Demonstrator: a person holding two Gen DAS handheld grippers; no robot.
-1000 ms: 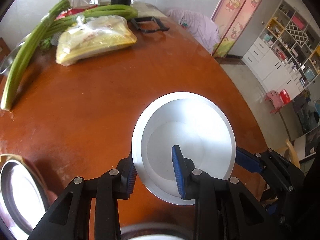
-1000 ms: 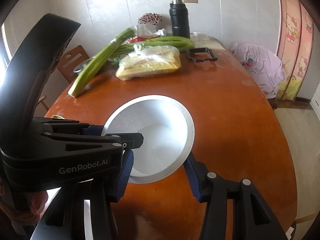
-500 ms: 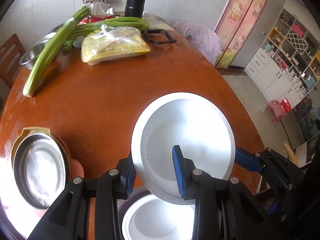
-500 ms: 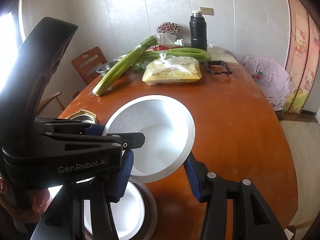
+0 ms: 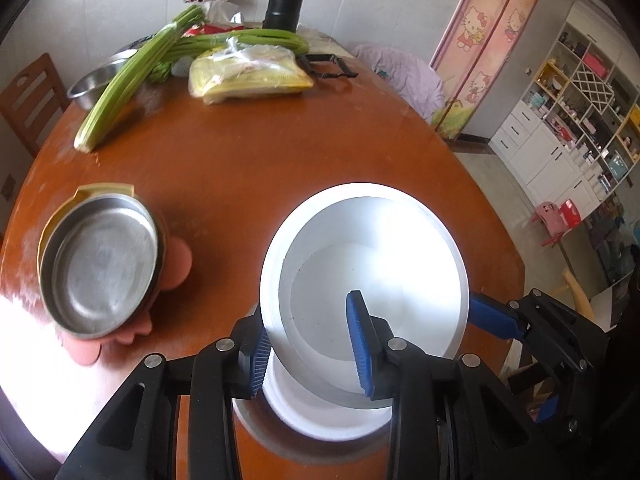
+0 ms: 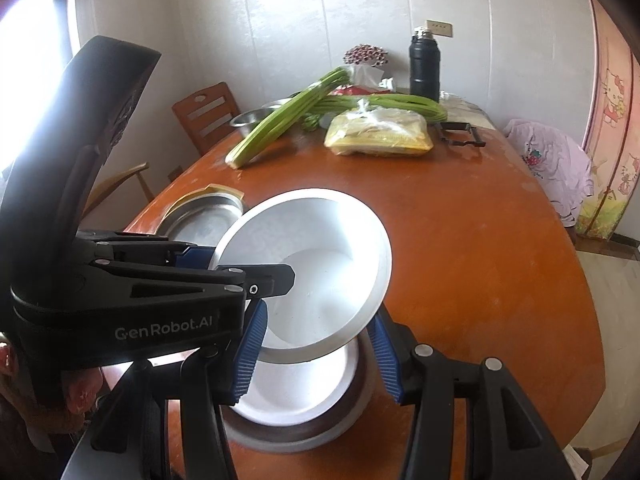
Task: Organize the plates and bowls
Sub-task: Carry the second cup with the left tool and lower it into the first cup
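Note:
My left gripper [image 5: 310, 346] is shut on the near rim of a white bowl [image 5: 372, 276] and holds it tilted above a second white bowl [image 5: 320, 420] on the round wooden table [image 5: 248, 168]. In the right wrist view the held bowl [image 6: 320, 276] hangs over the lower bowl [image 6: 296, 392]. My right gripper [image 6: 316, 356] is open, its fingers on either side of the bowls, holding nothing. The left gripper's body [image 6: 120, 280] fills that view's left side. A metal plate stack [image 5: 100, 264] lies at the left.
Celery [image 5: 132, 76], a bagged yellow pack [image 5: 248, 76], long green gourds [image 5: 248, 36], a metal basin [image 5: 96, 84], a black flask [image 5: 286, 0] and a black handle [image 5: 328, 66] sit at the table's far side. A wooden chair [image 5: 28, 100] stands left.
Both grippers pulled back toward the near table edge with the white bowl. The second white bowl and the metal plate stack came into view below and to the left.

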